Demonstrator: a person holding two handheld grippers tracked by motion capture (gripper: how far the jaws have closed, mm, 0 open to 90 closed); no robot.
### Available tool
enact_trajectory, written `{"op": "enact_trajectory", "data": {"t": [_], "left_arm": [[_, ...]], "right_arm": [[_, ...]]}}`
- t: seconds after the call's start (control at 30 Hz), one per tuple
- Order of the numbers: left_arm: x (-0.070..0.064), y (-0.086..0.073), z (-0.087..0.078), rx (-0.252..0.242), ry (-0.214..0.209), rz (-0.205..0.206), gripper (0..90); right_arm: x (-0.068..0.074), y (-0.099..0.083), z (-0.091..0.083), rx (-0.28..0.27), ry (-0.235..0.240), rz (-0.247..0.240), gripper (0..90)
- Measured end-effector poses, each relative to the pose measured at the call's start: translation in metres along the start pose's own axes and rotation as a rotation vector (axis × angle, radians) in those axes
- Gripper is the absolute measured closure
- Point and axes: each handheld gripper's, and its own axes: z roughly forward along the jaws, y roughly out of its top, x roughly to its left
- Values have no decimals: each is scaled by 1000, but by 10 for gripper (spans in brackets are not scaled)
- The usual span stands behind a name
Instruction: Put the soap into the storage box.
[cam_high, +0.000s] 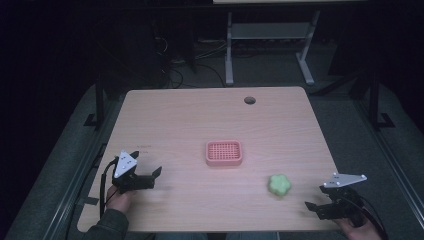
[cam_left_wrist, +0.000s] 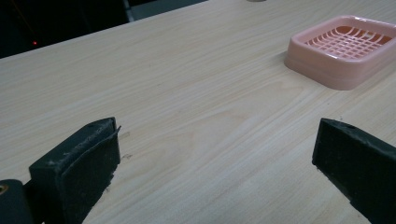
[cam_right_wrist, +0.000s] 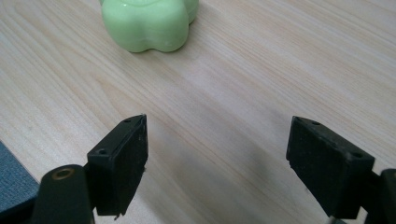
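Note:
A pink soap-dish-like tray (cam_high: 224, 153) with a grid floor sits empty at the table's middle; the left gripper view has it at the upper right (cam_left_wrist: 343, 49). To its right and nearer me lies a pale green flower-shaped piece (cam_high: 280, 185), seen close at the top of the right gripper view (cam_right_wrist: 149, 21). My left gripper (cam_high: 155, 178) hovers open over bare wood at the front left, jaws wide apart (cam_left_wrist: 217, 140). My right gripper (cam_high: 315, 197) is open at the front right corner, just short of the green piece (cam_right_wrist: 219, 135). Nothing is between either pair of jaws.
The light wooden table (cam_high: 200, 120) has a round cable hole (cam_high: 249, 100) near its far edge. Behind it, on the dark floor, stand a white desk frame (cam_high: 229, 50) and loose cables. My right hand is close to the table's front edge.

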Motion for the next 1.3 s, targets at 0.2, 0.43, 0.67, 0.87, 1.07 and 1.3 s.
{"op": "enact_trajectory", "data": {"t": [0.2,0.43,0.67,0.87,1.07,1.3], "left_arm": [[-2,0,-1,-5,-9,6,2],[-3,1,-1,-6,-13,13,2],[-3,1,-2,-11,-18,13,2],[-4,1,-2,-11,-18,17,2],[-3,1,-2,-12,-14,15,2],[-3,1,-2,-14,-17,16,2]], "right_arm": [[2,1,0,4,5,-4,205],[5,6,2,5,4,-35,202],[10,14,7,18,14,-52,199],[15,25,7,26,5,-84,198],[16,32,7,37,6,-102,196],[21,43,7,52,10,-145,196]]}}
